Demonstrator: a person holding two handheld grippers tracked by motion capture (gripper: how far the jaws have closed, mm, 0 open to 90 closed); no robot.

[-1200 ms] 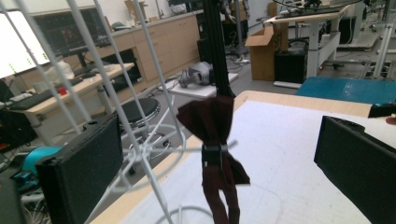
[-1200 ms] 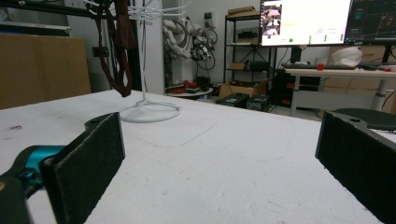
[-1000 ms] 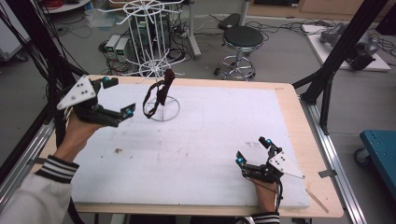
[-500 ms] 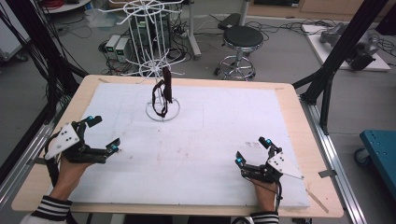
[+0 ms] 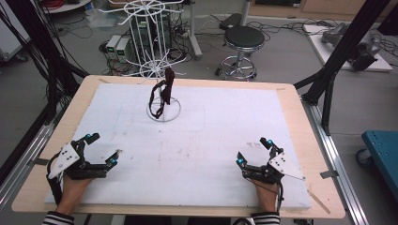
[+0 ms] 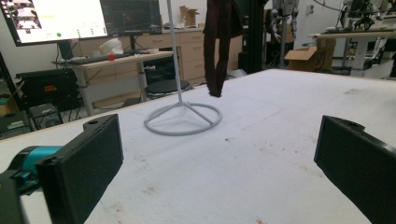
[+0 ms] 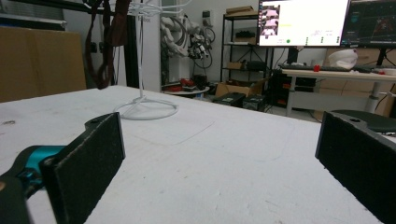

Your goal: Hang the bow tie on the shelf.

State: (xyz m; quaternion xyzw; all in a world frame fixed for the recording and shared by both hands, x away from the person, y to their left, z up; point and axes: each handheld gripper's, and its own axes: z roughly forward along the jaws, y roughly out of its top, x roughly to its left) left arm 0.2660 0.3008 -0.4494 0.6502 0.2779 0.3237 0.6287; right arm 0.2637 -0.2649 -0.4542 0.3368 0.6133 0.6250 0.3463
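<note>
At the near edge of the white foam-covered table point(image 5: 225, 140), we log the left gripper point(image 5: 101, 150) and right gripper point(image 5: 253, 151) resting, jaws spread wide, both empty. Farther back, the dark maroon fabric strap point(image 5: 162, 91) hangs on the white wire rack stand point(image 5: 164, 101). We judge the hanging step complete; next move calls only for staying parked.

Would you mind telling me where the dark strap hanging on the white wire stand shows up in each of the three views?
High view: the dark strap hangs at upper centre-left, over the far part of the white mat.
Left gripper view: the strap hangs at top centre, cut by the upper edge.
Right gripper view: it hangs at the upper left.
Shared landmark: the white wire stand's ring base, resting on the mat.
</note>
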